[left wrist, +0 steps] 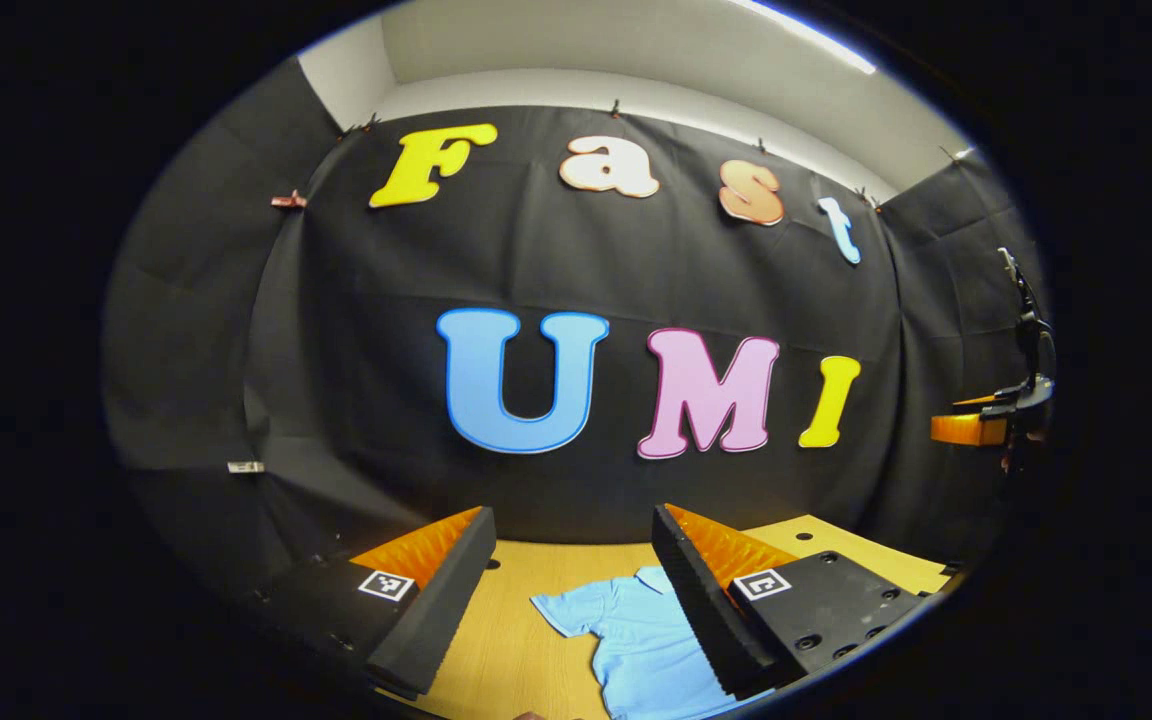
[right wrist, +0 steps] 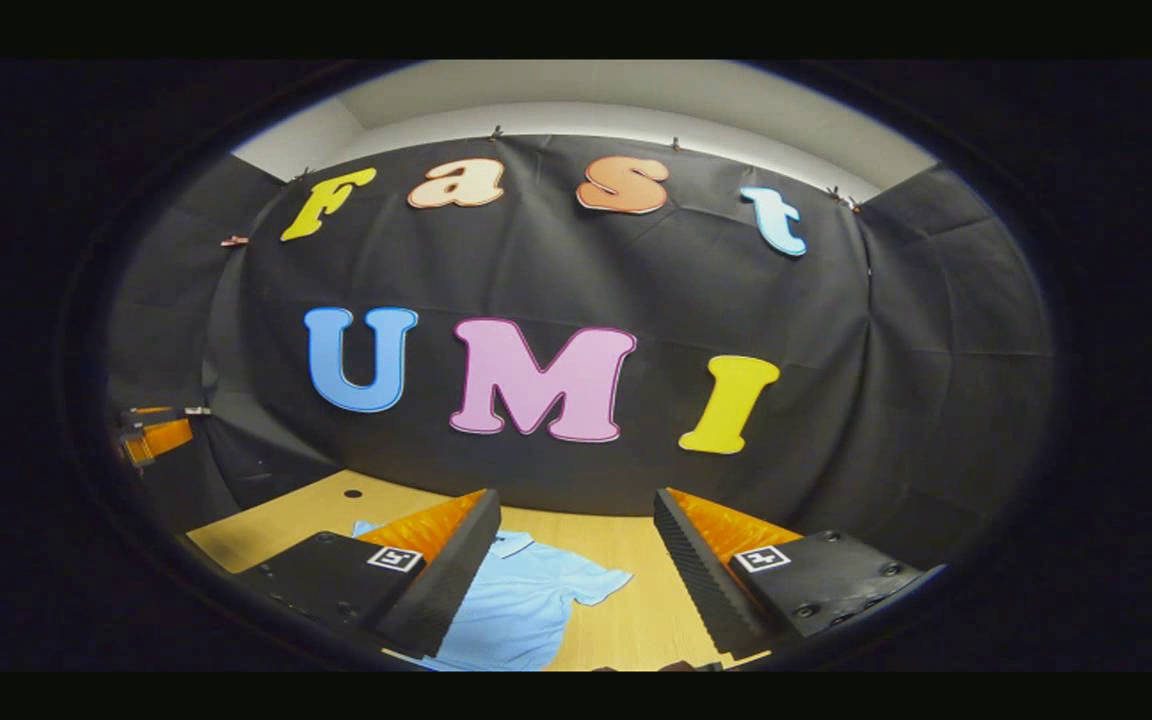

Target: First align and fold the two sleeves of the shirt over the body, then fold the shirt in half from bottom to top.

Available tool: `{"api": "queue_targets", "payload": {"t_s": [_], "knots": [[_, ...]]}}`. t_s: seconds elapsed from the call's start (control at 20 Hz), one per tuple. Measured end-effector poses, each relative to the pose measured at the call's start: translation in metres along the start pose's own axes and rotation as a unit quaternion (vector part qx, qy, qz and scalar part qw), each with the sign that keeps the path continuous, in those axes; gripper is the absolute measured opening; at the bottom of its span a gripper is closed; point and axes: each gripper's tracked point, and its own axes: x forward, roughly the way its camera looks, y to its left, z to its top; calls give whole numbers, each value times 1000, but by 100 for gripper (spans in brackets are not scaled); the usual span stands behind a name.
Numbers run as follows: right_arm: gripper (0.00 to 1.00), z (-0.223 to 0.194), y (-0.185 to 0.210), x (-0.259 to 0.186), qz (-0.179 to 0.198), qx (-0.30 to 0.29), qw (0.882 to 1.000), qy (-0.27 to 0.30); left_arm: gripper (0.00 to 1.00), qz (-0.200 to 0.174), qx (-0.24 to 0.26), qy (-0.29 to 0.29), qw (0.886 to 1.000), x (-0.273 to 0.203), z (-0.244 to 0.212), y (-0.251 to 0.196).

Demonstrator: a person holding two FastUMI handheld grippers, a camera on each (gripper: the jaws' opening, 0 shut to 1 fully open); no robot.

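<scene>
- Left gripper point(left wrist: 573, 570): jaws stand wide apart with nothing between them; neither finger touches cloth or table; in the left gripper view the fingers hang above the table point(left wrist: 516, 640) with the shirt below and ahead.
- Right gripper point(right wrist: 573, 560): jaws likewise wide apart and holding nothing; in the right gripper view the fingers are raised clear of the table, bare wood showing through the gap.
- Shirt point(left wrist: 641, 645): a light blue short-sleeved shirt lying flat on the table; in the left gripper view the collar points away toward the booth wall, one sleeve point(left wrist: 561, 610) spreads out toward the gap between the jaws, and the body runs back toward the person, so its long axis lies roughly along the fingers' line of sight; its far side is hidden behind a finger.
- Same shirt in the right gripper view: the other sleeve point(right wrist: 596, 582) spreads out toward that gripper's gap; the body lies partly behind a finger.
- Governing relation: the shirt lies between the two grippers, below and forward of both; each gripper is nearer to its own sleeve.
- Judgement: both sleeves lie unfolded, so the sleeve fold is not yet begun; the next move probably calls for each gripper to descend onto its near sleeve edge.
</scene>
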Motion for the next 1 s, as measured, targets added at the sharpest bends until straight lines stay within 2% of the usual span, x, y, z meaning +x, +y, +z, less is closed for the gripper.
{"api": "queue_targets", "payload": {"t_s": [0.25,0.45,0.55,0.8,1.0], "knots": [[97,-49,-10,75,22,-20,998,58,100,38,7,25,999,16,-20,10],[97,-133,-16,151,68,-11,989,131,100,73,33,31,996,47,-26,0],[97,-184,-26,191,83,-13,983,166,100,73,32,36,996,69,-29,-17],[97,-333,-65,253,83,-3,951,296,100,93,48,37,994,104,-29,-45],[96,-419,-81,270,65,30,920,386,100,99,66,63,991,108,-48,-49]]}}
